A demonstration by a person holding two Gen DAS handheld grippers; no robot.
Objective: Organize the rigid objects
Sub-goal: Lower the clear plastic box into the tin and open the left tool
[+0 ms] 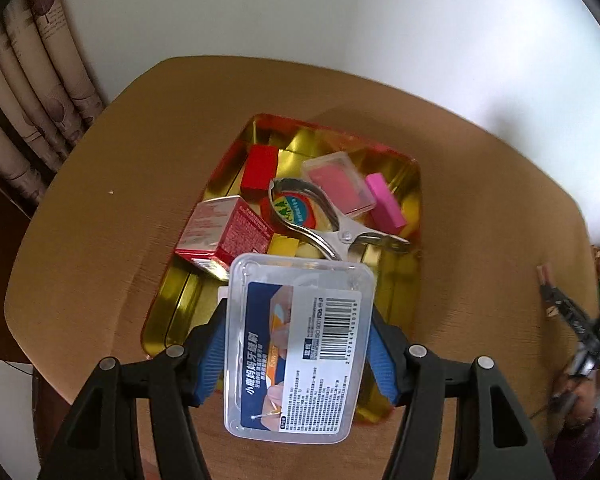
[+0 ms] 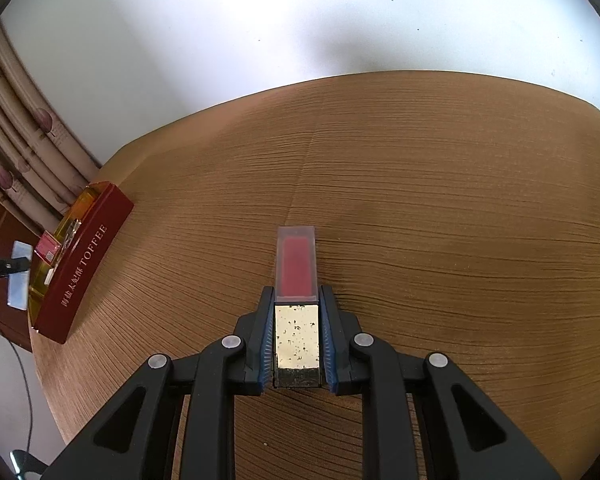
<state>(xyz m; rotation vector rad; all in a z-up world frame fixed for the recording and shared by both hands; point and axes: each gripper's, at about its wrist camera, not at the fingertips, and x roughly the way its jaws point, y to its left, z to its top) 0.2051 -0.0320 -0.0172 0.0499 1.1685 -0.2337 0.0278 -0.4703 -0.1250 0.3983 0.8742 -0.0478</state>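
Clear floss box [image 1: 300, 344] clamped between left fingers [image 1: 212, 360]; lipstick [image 2: 296, 304] between right fingers [image 2: 265, 344].

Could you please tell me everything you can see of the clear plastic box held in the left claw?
The clear plastic box is a flat, rounded-corner rectangular case, seemingly hard plastic. A printed label shows a blue panel, Chinese text and a barcode. It is shut and slightly tilted, clamped on its long sides between the blue pads of the left claw, above the near end of the gold tin.
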